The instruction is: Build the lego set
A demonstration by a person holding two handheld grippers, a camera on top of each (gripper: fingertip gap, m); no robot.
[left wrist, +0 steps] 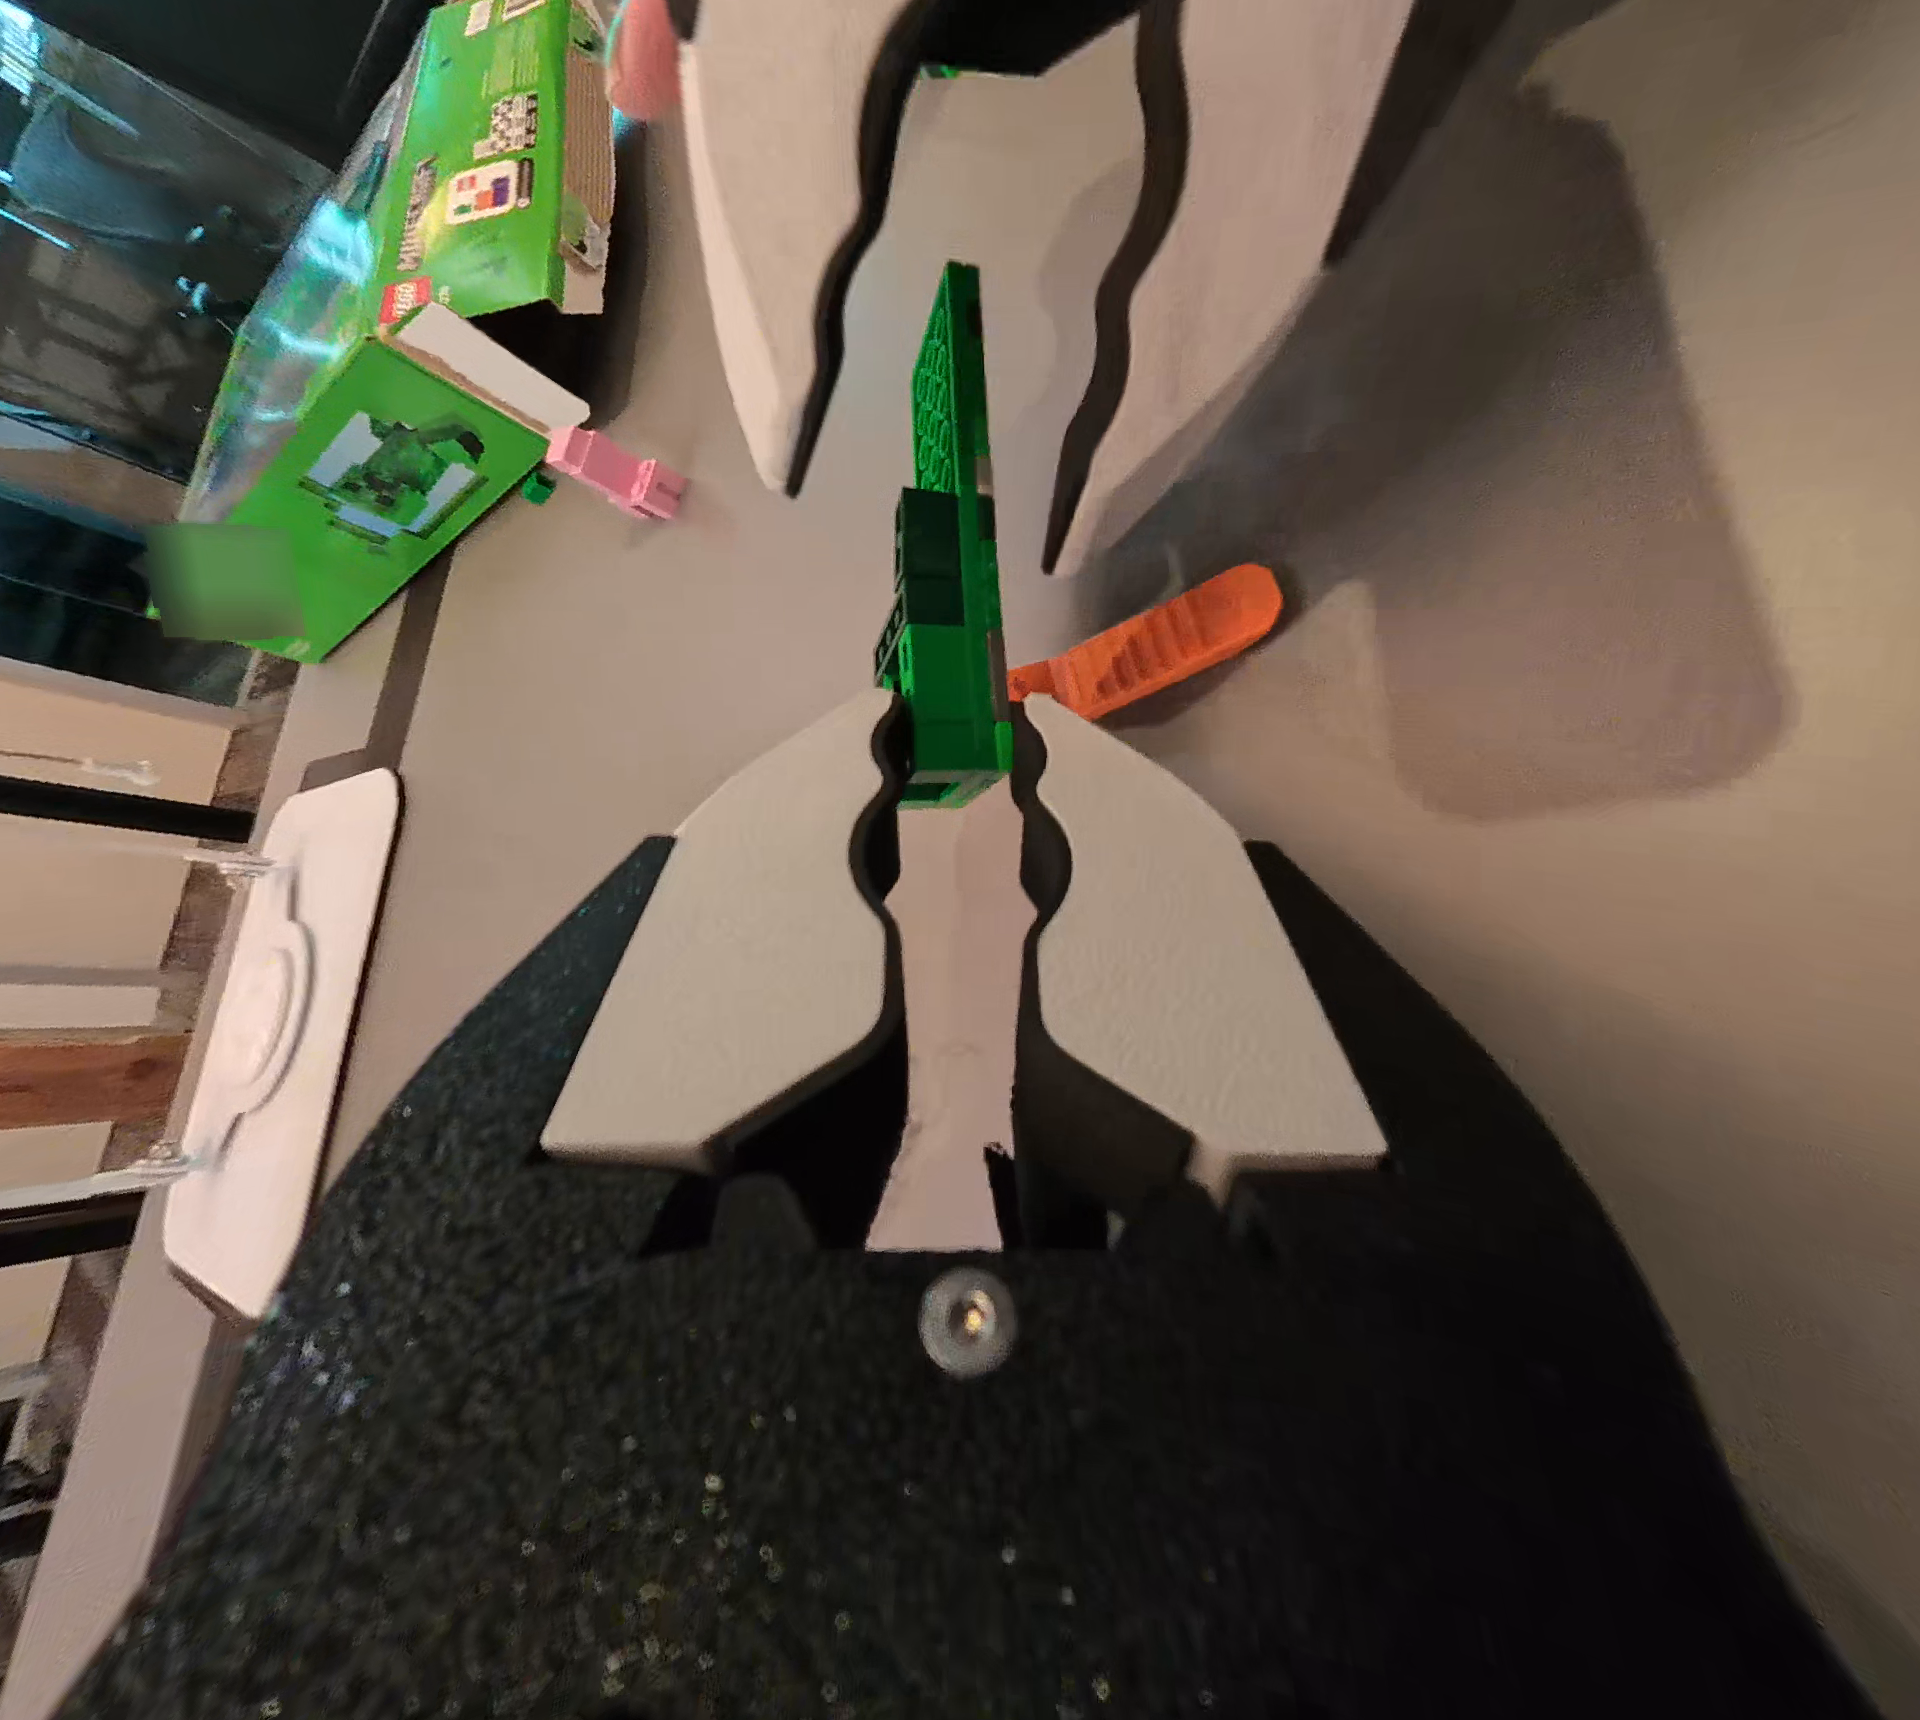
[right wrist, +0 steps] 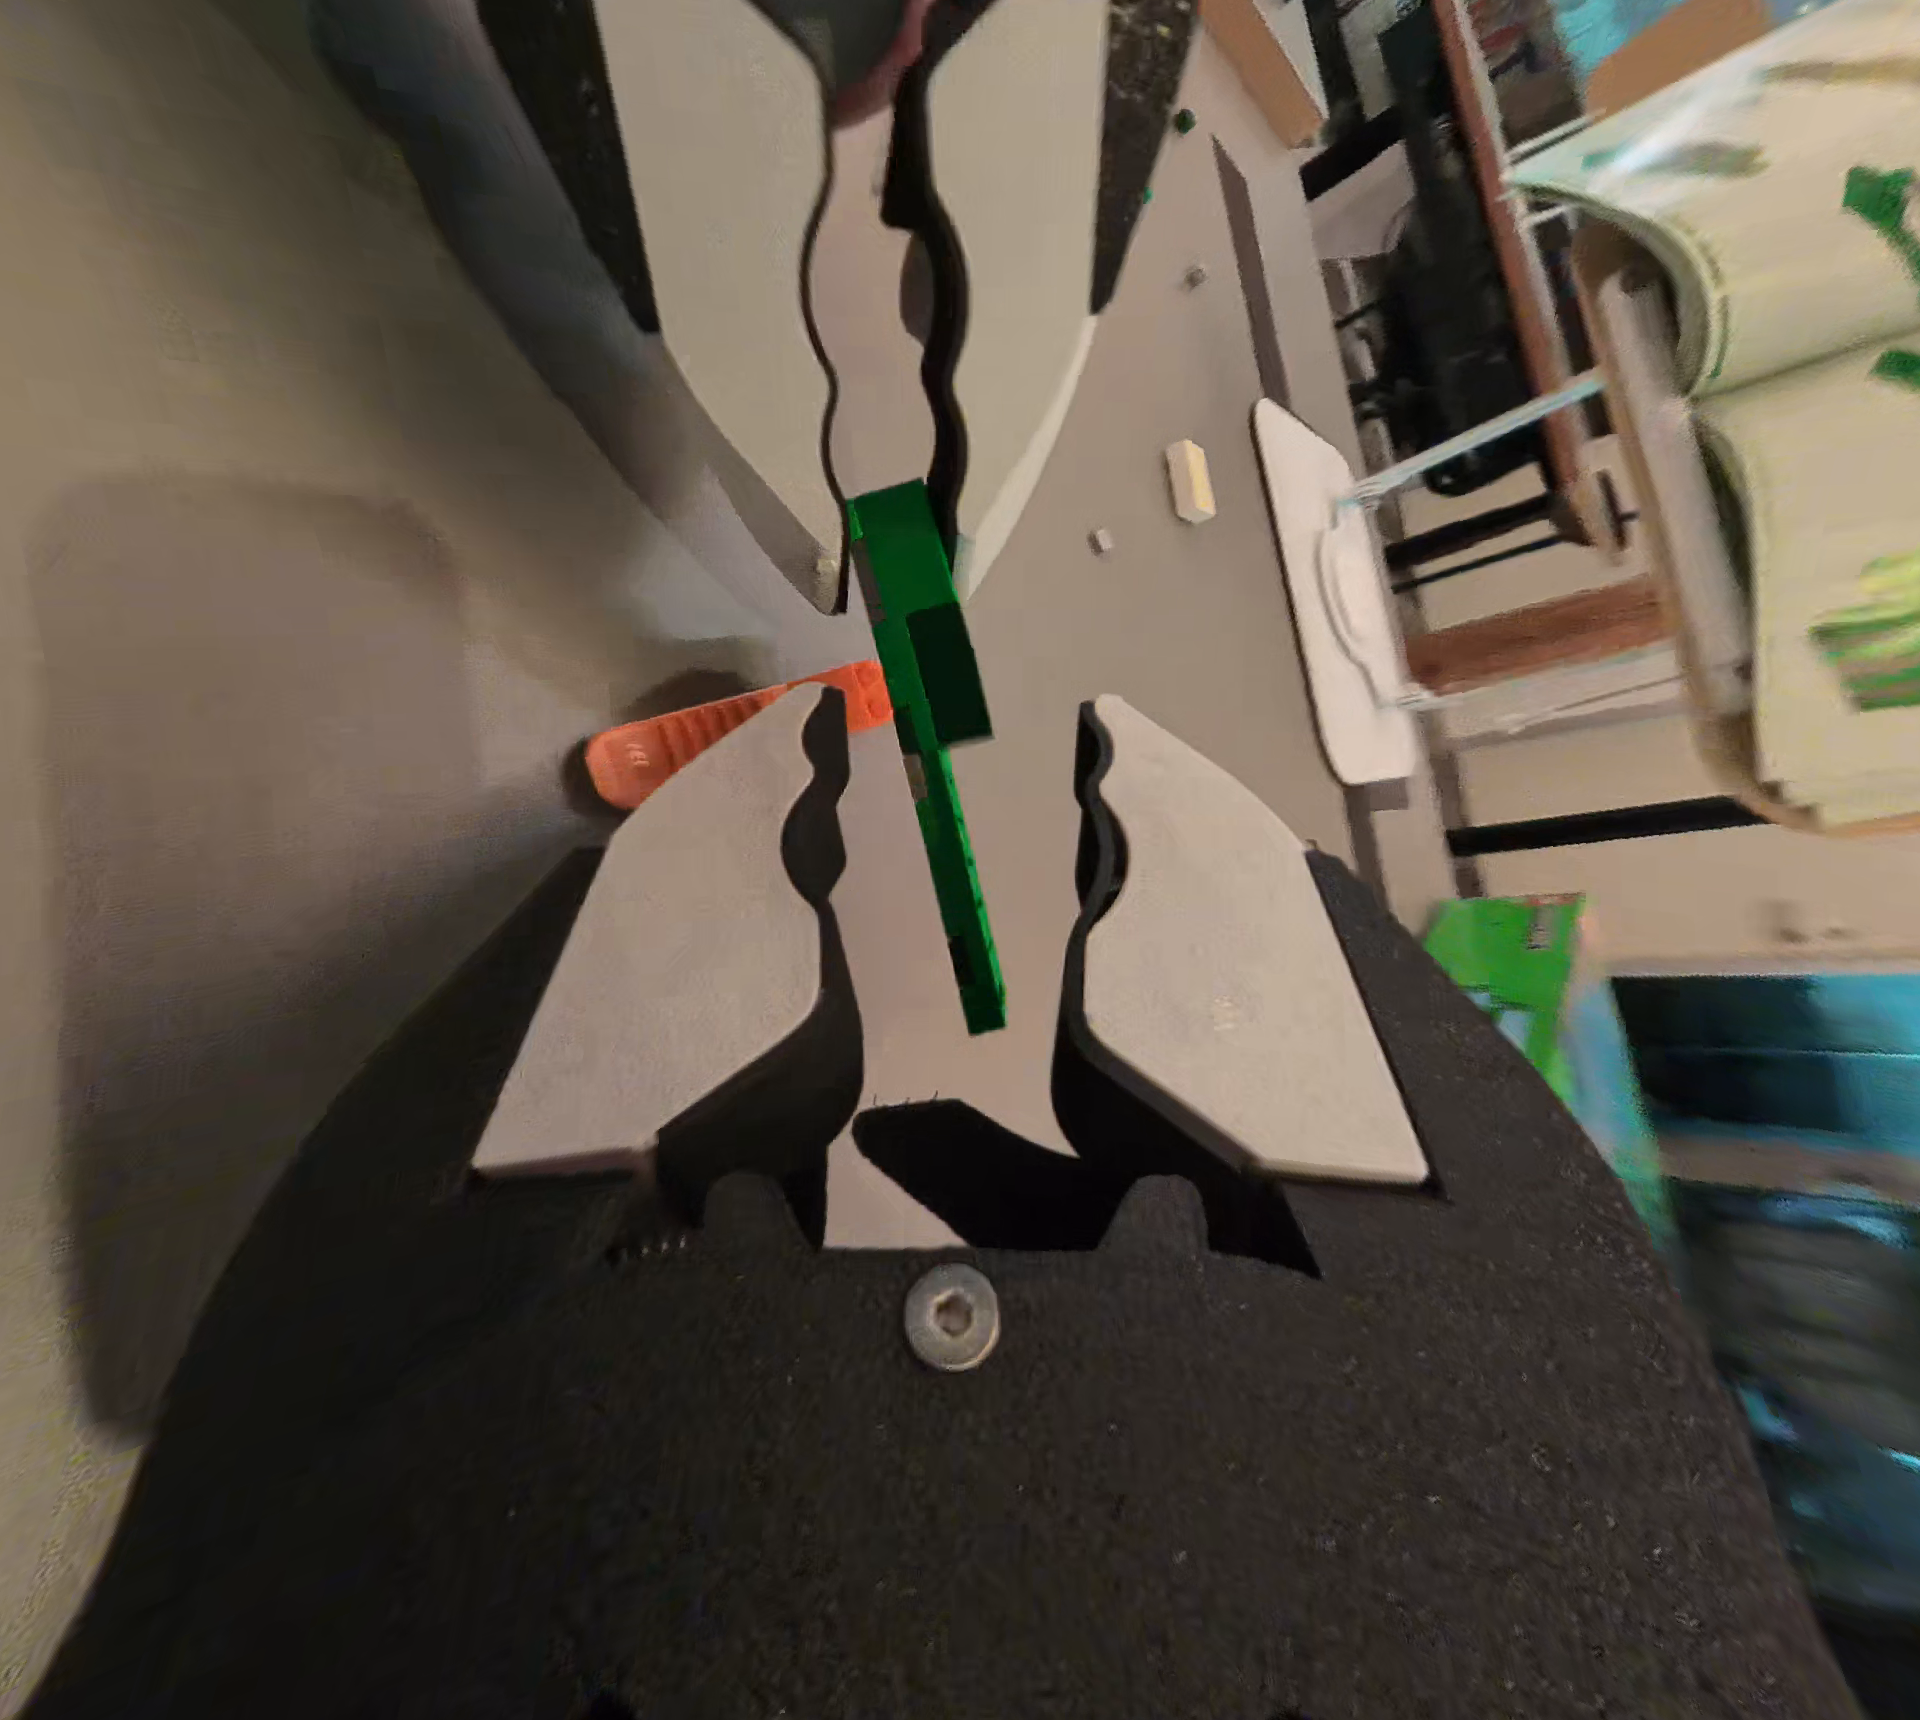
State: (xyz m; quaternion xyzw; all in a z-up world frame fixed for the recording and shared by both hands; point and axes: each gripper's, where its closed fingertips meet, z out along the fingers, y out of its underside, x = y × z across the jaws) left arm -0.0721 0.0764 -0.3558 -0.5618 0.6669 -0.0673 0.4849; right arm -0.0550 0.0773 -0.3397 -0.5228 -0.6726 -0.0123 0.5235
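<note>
A green lego plate [left wrist: 951, 382] with dark green bricks [left wrist: 930, 558] on one face is held edge-up above the grey table. My left gripper [left wrist: 951, 725] is shut on the plate's near end. In the right wrist view it [right wrist: 894, 558] clamps the plate's far end. My right gripper [right wrist: 961, 709] is open, and the plate [right wrist: 961, 891] stands between its fingers without touching either. In the left wrist view the right gripper [left wrist: 920, 527] faces mine, its fingers on either side of the plate's far half.
An orange brick separator [left wrist: 1153, 642] lies on the table under the plate, also in the right wrist view [right wrist: 665, 745]. A pink lego piece [left wrist: 613, 470] and green set boxes [left wrist: 364, 465] sit at the left. A white stand base [right wrist: 1340, 590] carries an open booklet [right wrist: 1766, 320]. A small white brick [right wrist: 1190, 481] lies nearby.
</note>
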